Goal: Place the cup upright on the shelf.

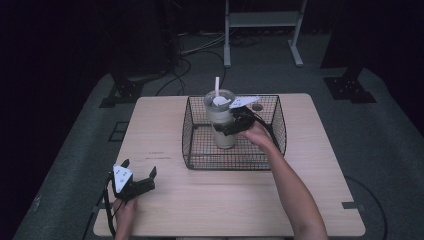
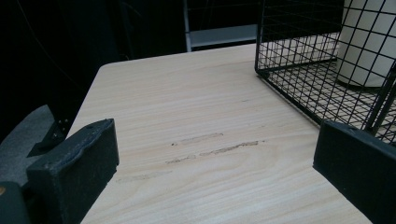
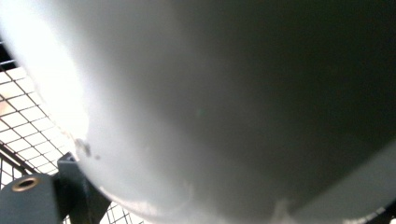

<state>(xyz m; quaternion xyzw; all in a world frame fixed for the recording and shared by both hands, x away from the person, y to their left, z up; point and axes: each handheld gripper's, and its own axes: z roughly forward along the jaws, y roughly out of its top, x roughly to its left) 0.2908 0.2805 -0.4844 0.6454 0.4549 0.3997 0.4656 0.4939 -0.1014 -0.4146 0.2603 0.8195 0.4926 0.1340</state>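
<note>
A pale cup (image 3: 224,102) loomed very near, its curved wall blurred (glare at left), over black basket mesh (image 3: 23,126) at lower left.

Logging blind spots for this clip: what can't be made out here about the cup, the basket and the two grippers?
- Right gripper jaws: in the right gripper view the cup sits too close and blurred, so contact is unclear.
- Cup contents: too small and dim in the high view.
- Cup top: cut off by the left gripper view's upper edge.
- Wire basket far side: partly hidden behind the hand.
</note>
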